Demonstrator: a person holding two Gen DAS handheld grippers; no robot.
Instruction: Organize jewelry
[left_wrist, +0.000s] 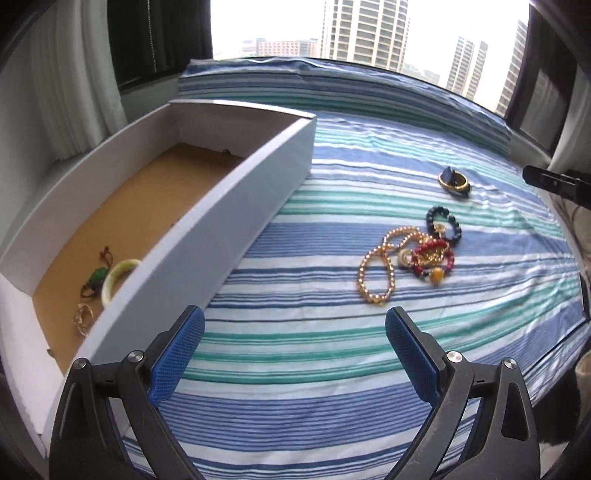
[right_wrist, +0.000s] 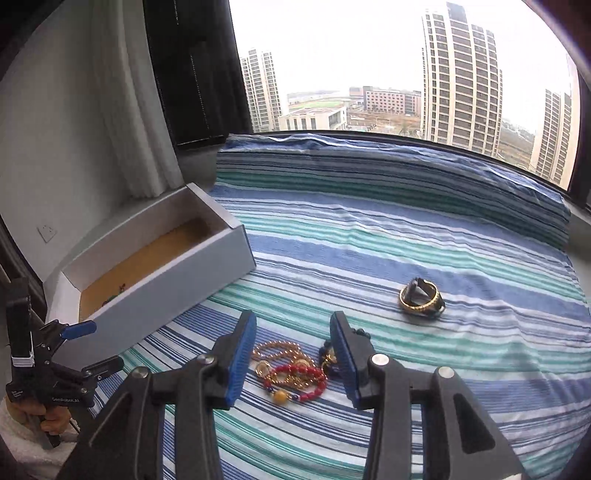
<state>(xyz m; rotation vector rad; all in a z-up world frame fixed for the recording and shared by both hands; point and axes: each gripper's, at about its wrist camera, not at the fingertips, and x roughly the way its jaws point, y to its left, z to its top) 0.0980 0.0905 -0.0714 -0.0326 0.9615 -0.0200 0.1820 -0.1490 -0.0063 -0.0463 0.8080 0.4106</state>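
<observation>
A pile of jewelry lies on the striped cloth: a gold bead necklace (left_wrist: 375, 271), a red bead bracelet (left_wrist: 432, 258) and a dark bead bracelet (left_wrist: 445, 221). A gold and black bangle (left_wrist: 454, 181) lies apart, farther back. A white box (left_wrist: 221, 229) with a brown floor holds a pale green bangle (left_wrist: 114, 278), a green pendant (left_wrist: 96, 277) and gold pieces (left_wrist: 83, 317). My left gripper (left_wrist: 293, 332) is open and empty beside the box. My right gripper (right_wrist: 293, 338) is open, just above the red bead bracelet (right_wrist: 299, 380) and the pile; the bangle (right_wrist: 421, 299) lies beyond it.
The striped blue and green cloth (right_wrist: 406, 240) covers a window seat, with a raised cushion (right_wrist: 369, 166) along the window. A curtain (right_wrist: 125, 110) hangs at the left. The left gripper also shows in the right wrist view (right_wrist: 96, 345), at the lower left.
</observation>
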